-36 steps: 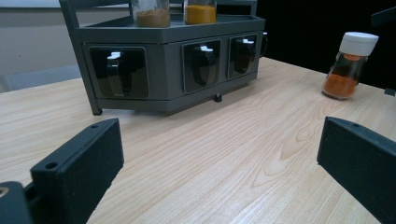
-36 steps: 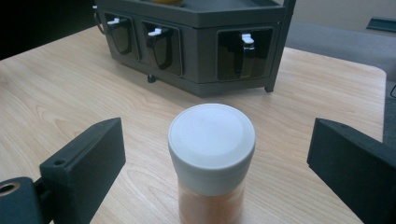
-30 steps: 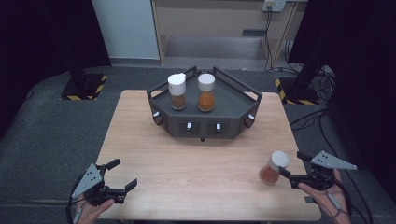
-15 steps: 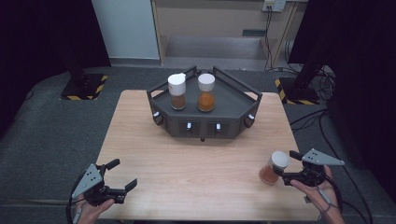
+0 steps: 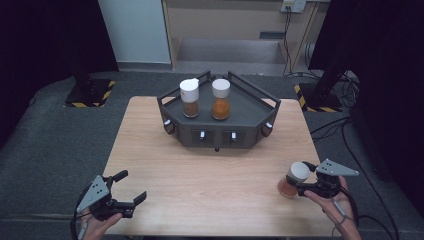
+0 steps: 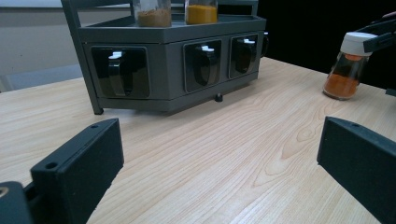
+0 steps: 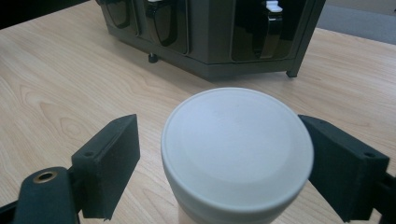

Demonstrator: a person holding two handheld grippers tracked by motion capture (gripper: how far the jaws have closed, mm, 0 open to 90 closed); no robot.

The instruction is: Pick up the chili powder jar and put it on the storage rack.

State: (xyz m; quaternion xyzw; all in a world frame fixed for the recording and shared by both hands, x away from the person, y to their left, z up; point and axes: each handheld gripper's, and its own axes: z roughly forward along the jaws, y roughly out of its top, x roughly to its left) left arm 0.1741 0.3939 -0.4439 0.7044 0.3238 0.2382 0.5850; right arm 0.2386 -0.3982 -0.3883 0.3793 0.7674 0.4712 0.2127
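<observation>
A glass spice jar (image 5: 294, 180) with a white lid and orange-brown powder stands on the wooden table (image 5: 210, 175) near its right front corner. My right gripper (image 5: 303, 179) straddles the jar's lid (image 7: 236, 149). Its jaws have just been closing around the lid. A gap still shows between the left jaw and the lid, and the right jaw sits at its edge. My left gripper (image 5: 132, 185) rests open near the left front corner with nothing between its fingers. In the left gripper view the same jar (image 6: 348, 65) stands far off to the right.
A dark grey spice rack (image 5: 215, 132) with small drawers sits at the back middle of the table. Two white-lidded jars stand on top of it, one brown (image 5: 189, 97) and one orange (image 5: 220, 98). Bare wood lies between the rack and both grippers.
My right gripper has slid in toward the jar and a little lower, and its jaws have narrowed around the lid. The left gripper has stayed put.
</observation>
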